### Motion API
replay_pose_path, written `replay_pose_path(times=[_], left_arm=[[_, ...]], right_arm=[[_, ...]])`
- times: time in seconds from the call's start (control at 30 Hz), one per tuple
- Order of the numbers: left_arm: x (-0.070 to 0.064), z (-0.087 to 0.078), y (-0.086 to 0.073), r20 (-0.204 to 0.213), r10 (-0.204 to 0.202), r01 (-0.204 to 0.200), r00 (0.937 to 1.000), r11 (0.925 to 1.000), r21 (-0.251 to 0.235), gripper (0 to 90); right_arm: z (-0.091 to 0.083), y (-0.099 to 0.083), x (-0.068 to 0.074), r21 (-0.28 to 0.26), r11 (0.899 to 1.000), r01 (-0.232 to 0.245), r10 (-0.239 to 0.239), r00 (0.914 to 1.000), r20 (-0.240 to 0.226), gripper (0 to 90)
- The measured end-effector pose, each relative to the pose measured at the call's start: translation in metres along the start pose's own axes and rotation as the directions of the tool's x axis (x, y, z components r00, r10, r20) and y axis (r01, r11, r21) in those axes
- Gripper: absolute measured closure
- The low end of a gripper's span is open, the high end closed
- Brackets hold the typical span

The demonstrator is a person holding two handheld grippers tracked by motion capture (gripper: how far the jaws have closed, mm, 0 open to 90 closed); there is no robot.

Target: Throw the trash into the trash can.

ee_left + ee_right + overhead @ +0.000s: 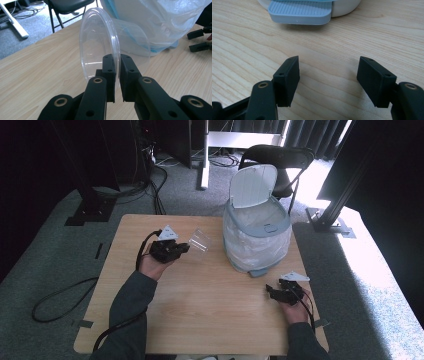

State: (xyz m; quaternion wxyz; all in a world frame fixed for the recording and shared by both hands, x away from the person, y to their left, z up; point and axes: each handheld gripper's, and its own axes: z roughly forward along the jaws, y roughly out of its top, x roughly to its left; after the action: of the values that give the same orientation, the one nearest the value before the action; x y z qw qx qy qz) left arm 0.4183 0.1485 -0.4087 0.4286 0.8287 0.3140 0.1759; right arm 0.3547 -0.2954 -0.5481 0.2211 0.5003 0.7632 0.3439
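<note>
A clear plastic cup [199, 240] is held off the wooden table [200, 310], lying sideways, with my left gripper [184, 248] shut on its rim. In the left gripper view the cup [100, 42] has its rim pinched between the two black jaws of that gripper [117, 62]. A white pedal bin [256, 232] lined with a plastic bag stands right of the cup, its lid [253, 185] raised. My right gripper [270, 291] rests open near the bin's front right, and in its own view the right gripper [328, 65] holds nothing, facing the bin's grey pedal [300, 12].
A black folding chair [280, 162] stands behind the bin, beyond the table's far edge. Black stand legs [90, 210] and cables [60, 300] lie on the grey carpet at the left. A metal frame post [340, 195] rises at the right.
</note>
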Motion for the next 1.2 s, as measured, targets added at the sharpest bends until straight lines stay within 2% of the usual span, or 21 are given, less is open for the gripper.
replay_pose_path(times=[1.2], left_arm=[[-0.006,-0.015,0.028,-0.006,0.044,-0.044,0.9990,0.9974,-0.057,83.6]], right_arm=[[0.000,0.000,0.000,-0.002,1.000,0.000,0.000,1.0000,0.000,33.7]])
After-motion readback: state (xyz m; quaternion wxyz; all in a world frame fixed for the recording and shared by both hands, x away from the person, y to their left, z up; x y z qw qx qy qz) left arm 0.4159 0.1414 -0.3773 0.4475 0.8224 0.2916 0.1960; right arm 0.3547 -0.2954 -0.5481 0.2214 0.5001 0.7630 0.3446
